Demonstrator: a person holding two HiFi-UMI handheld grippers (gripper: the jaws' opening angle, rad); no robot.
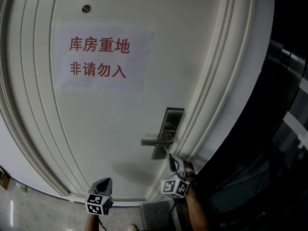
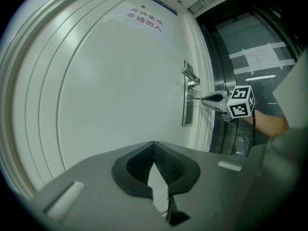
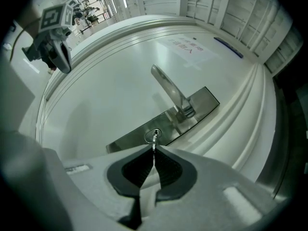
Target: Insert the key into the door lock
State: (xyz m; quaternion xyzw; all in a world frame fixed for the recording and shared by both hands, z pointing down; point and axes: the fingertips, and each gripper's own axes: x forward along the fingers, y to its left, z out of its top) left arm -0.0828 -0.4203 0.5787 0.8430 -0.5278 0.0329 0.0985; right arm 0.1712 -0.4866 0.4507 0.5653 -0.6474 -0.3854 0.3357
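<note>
The right gripper is pinching the key, its tip touching the lock cylinder directly ahead. The left gripper is hovering aside, jaws pressed together, empty.

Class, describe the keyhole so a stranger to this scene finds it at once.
On the white door with the red-lettered sign, find the metal lock plate near the right edge. The keyhole is the small round ring below its lever handle, the only spot with a key at it, held by the right gripper.
</note>
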